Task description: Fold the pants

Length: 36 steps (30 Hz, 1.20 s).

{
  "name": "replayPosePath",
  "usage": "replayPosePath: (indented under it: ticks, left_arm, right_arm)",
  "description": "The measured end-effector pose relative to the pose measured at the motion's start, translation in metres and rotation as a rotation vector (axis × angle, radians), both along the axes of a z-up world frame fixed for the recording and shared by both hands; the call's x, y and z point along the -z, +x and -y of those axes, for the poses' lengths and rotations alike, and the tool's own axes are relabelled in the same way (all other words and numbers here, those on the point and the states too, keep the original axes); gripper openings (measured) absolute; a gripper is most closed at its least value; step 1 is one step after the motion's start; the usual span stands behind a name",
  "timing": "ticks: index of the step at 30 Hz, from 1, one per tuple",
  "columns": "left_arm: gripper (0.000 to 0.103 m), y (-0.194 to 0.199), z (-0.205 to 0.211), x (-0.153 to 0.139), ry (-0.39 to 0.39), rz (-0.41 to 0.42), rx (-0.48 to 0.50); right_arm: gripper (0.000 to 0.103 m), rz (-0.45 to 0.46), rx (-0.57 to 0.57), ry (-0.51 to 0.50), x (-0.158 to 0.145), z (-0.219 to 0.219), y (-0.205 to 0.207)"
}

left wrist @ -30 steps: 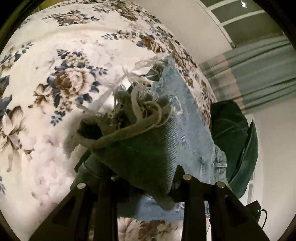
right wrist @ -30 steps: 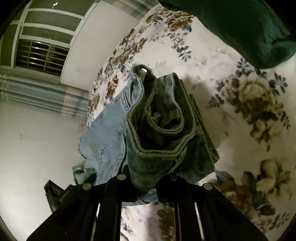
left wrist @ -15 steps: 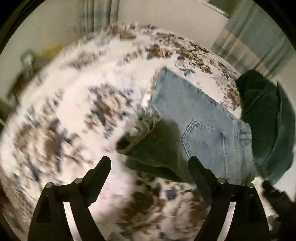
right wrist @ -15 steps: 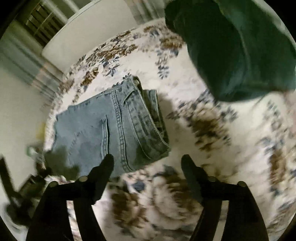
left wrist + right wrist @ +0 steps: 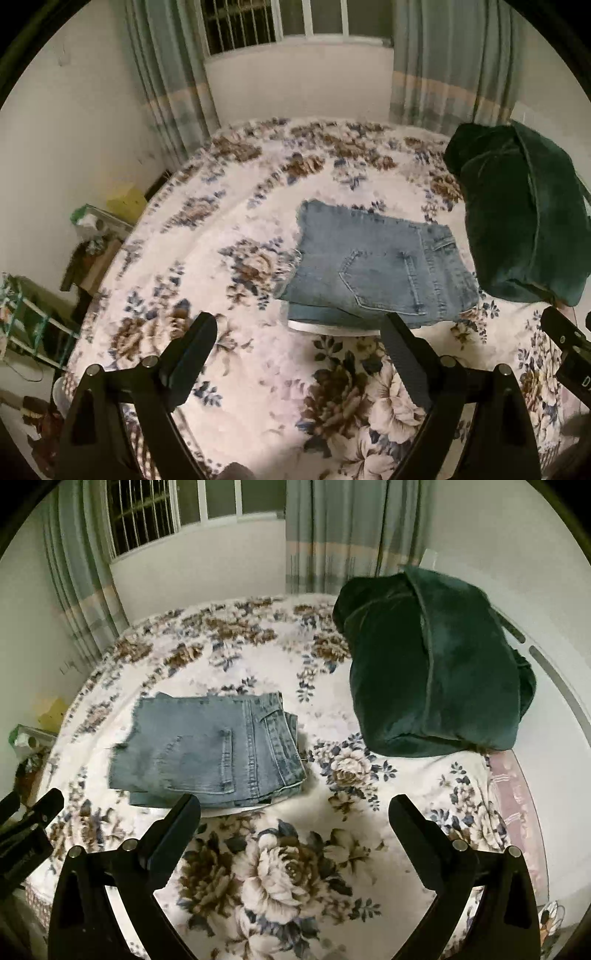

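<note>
While both claws hang above floral bedspread (image 5: 258, 387), folded jeans (image 5: 373, 273) lie flat mid-bed, back pocket up, frayed hem at left. Left gripper (image 5: 299, 339): fingers spread wide, holding nothing, just near of jeans. Right gripper (image 5: 295, 819): fingers spread wide, holding nothing, near and right of jeans. Dark green velvet bundle (image 5: 432, 679) far right, apart from jeans. Curtains (image 5: 351, 531), barred window (image 5: 255, 22) beyond.
</note>
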<state>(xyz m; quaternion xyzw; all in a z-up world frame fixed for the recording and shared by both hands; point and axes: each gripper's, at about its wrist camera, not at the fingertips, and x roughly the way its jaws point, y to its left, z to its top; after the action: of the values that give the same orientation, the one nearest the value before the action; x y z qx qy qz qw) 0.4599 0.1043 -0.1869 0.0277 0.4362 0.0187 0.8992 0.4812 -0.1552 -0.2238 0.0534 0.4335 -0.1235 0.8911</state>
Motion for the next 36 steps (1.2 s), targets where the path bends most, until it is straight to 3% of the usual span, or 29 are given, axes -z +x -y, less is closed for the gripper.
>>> replayPosePath:
  ticks: [11, 23, 31, 33, 36]
  left_arm:
    - [0.09, -0.123, -0.003, -0.09, -0.026, 0.148, 0.018]
    - [0.09, -0.234, -0.015, -0.156, -0.055, 0.223, 0.035]
    - [0.091, -0.273, -0.017, -0.181, -0.036, 0.268, 0.066]
    - [0.102, -0.278, -0.022, -0.183, -0.054, 0.269, 0.067]
    - [0.103, -0.286, -0.027, -0.188, -0.064, 0.279, 0.062]
  right_arm:
    - [0.103, 0.145, -0.046, -0.041, -0.109, -0.024, -0.147]
    - [0.103, 0.26, -0.075, -0.05, -0.201, -0.04, -0.307]
    - [0.103, 0.296, -0.075, -0.054, -0.239, -0.051, -0.365]
    - [0.103, 0.301, -0.082, -0.063, -0.244, -0.054, -0.369]
    - [0.103, 0.309, -0.084, -0.066, -0.251, -0.058, -0.38]
